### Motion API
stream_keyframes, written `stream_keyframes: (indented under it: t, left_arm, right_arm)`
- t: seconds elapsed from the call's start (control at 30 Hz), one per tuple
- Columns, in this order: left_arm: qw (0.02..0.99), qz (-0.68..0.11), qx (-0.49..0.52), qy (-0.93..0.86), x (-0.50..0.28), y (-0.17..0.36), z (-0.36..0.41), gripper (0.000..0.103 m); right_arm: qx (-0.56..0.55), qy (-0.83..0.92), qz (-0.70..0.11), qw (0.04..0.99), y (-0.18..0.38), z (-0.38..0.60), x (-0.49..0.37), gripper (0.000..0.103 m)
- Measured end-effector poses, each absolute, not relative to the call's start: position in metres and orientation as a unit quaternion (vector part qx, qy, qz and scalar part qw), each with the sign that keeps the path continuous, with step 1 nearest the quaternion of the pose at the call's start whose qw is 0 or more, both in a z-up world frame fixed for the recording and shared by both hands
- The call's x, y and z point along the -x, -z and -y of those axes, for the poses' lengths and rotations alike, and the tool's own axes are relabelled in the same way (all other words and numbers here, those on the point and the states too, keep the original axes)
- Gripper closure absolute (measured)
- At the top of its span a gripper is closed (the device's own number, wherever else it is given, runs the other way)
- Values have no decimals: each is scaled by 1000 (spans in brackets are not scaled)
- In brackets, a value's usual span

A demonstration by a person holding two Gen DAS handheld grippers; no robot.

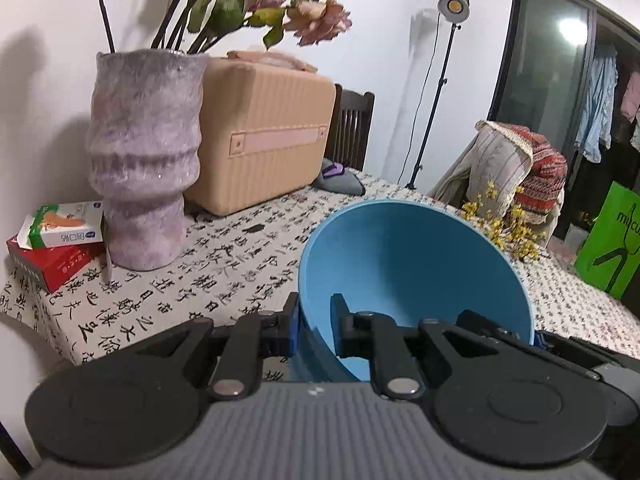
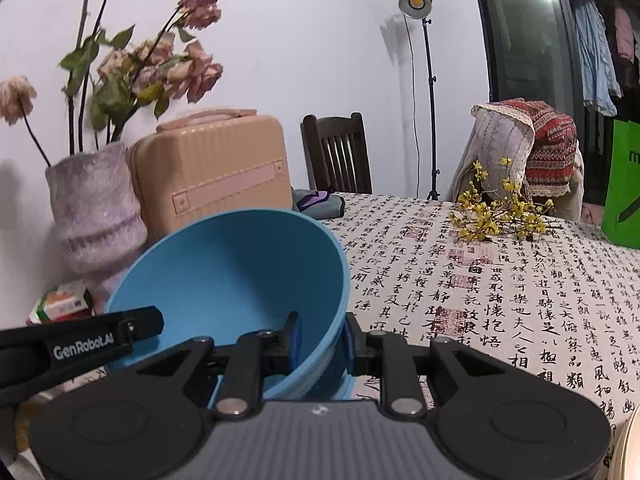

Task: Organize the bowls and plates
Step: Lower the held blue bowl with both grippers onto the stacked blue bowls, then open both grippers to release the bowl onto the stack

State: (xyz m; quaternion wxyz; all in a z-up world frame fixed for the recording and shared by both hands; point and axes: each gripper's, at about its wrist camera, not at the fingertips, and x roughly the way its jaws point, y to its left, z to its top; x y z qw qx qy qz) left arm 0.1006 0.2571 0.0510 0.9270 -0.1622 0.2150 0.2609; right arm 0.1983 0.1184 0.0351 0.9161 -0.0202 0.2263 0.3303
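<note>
A desk (image 2: 500, 280) under a calligraphy-print cloth is carrying a mauve vase (image 1: 144, 160). Right of that vase, both grippers are gripping one blue bowl (image 1: 416, 276): the left gripper (image 1: 316, 328) and right gripper (image 2: 320, 340) have jaws clamped on opposite rims. Likely mid-carry; next needs level, matched lowering. The left gripper's arm reads "GenRobot.AI".

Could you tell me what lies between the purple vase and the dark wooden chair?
The peach suitcase stands between the vase and the chair, seen in both wrist views.

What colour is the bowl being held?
The bowl is plain light blue, inside and out; the right wrist view shows it best.
</note>
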Motion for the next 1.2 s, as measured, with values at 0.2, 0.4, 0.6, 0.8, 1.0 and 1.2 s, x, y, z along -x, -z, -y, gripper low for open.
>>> stream_keyframes:
  t: [0.2, 0.4, 0.6, 0.8, 1.0, 1.2]
  left_arm:
    - [925, -225, 160, -261, -104, -47, -258, 88]
    - [926, -226, 167, -253, -106, -46, -261, 82]
    - [934, -207, 176, -232, -102, -44, -267, 59]
    - [945, -171, 188, -208, -84, -49, -273, 27]
    - [953, -121, 199, -195, -61, -55, -284, 0]
    - [952, -138, 206, -180, -69, -58, -300, 0]
  right_arm:
    - [44, -324, -217, 920, -30, -125, -195, 82]
    - [50, -321, -208, 922, -29, -124, -195, 73]
    - [25, -335, -196, 921, -33, -114, -198, 73]
    - [-13, -357, -173, 918, -41, -89, -192, 40]
    - [-26, -363, -161, 917, -44, -65, -189, 1]
    - [-39, -376, -191, 906, -40, -55, -208, 0]
